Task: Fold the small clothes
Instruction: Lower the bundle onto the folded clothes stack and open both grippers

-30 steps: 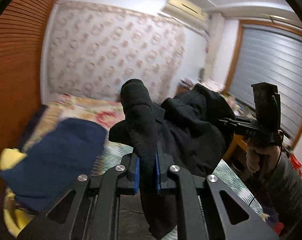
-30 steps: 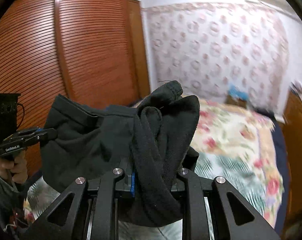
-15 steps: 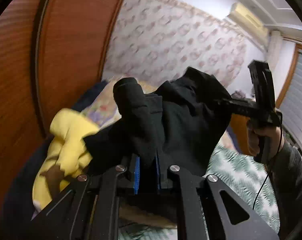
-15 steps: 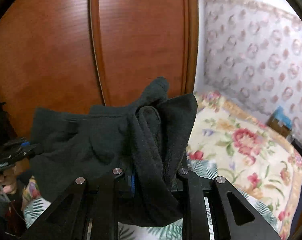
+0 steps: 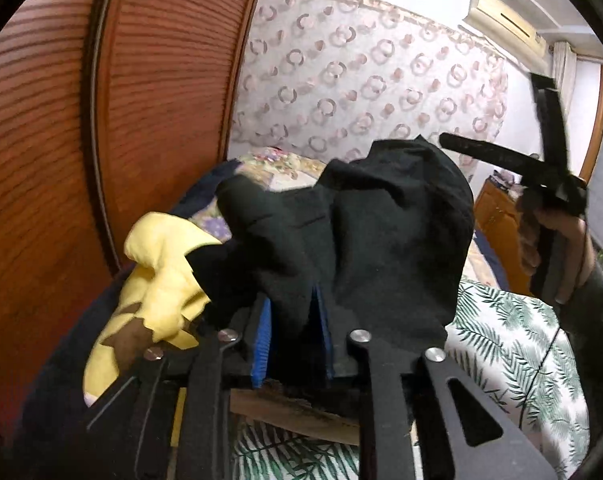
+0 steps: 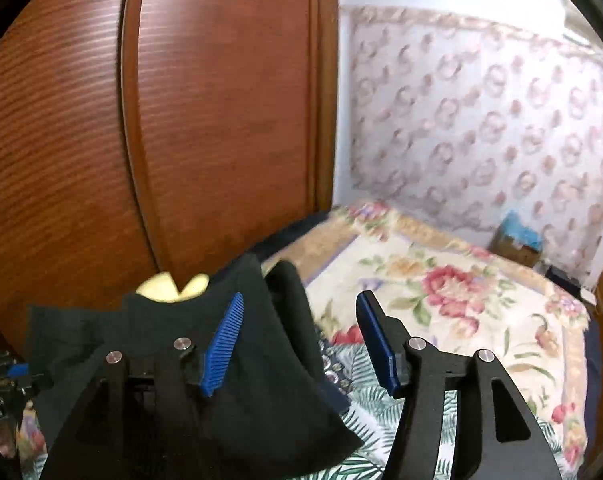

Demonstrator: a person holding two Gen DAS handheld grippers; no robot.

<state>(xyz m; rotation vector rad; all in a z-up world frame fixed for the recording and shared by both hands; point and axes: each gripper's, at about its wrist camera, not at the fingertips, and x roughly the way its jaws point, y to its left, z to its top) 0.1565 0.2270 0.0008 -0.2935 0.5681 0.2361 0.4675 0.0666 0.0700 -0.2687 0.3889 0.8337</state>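
A black garment point(image 5: 365, 240) hangs bunched in front of my left gripper point(image 5: 293, 328), which is shut on a fold of it between the blue pads. In the right wrist view the same black garment point(image 6: 205, 360) droops at the lower left. My right gripper point(image 6: 301, 344) is open and empty, with its blue pads point(image 6: 225, 340) spread wide and the cloth draped beside its left finger. The right gripper also shows in the left wrist view point(image 5: 541, 172), held in a hand at the right.
A yellow garment point(image 5: 161, 280) lies at the left by the wooden wardrobe doors point(image 5: 141, 120). A leaf-print sheet point(image 5: 509, 340) and a floral blanket point(image 6: 441, 288) cover the bed. A small box point(image 6: 517, 240) sits by the patterned wall.
My right gripper has opened and let go of the black garment, which now sags to its left. My left gripper keeps its hold; both views have swung toward the wardrobe.
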